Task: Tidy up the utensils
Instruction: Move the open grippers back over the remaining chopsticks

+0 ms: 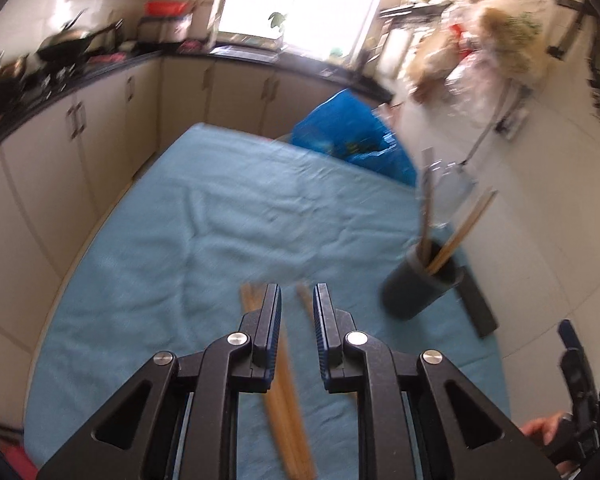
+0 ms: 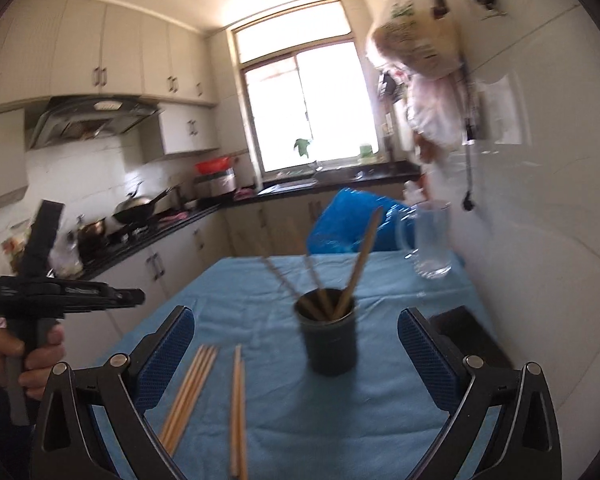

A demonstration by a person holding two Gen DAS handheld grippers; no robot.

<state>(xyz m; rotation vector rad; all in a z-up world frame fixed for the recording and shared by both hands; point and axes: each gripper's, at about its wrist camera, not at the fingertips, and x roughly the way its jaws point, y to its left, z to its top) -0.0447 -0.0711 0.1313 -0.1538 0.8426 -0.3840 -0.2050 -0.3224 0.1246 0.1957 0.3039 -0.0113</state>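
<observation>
Several wooden chopsticks (image 2: pixel 188 392) lie in a bundle on the blue cloth, with a separate pair (image 2: pixel 238 408) beside them. A dark round holder (image 2: pixel 330 336) stands upright on the cloth with a few chopsticks in it; it also shows in the left wrist view (image 1: pixel 418 284). My left gripper (image 1: pixel 297 300) hovers above loose chopsticks (image 1: pixel 286 404), its jaws a narrow gap apart and holding nothing. My right gripper (image 2: pixel 296 332) is wide open and empty, with the holder ahead between its fingers. The left gripper also shows in the right wrist view (image 2: pixel 66 294), raised at the left.
A blue cloth (image 2: pixel 380 400) covers the table. A clear glass jug (image 2: pixel 430 240) and a blue plastic bag (image 2: pixel 352 222) stand at the far end. A dark flat block (image 1: pixel 478 304) lies right of the holder. Kitchen counters run along the left; a tiled wall stands on the right.
</observation>
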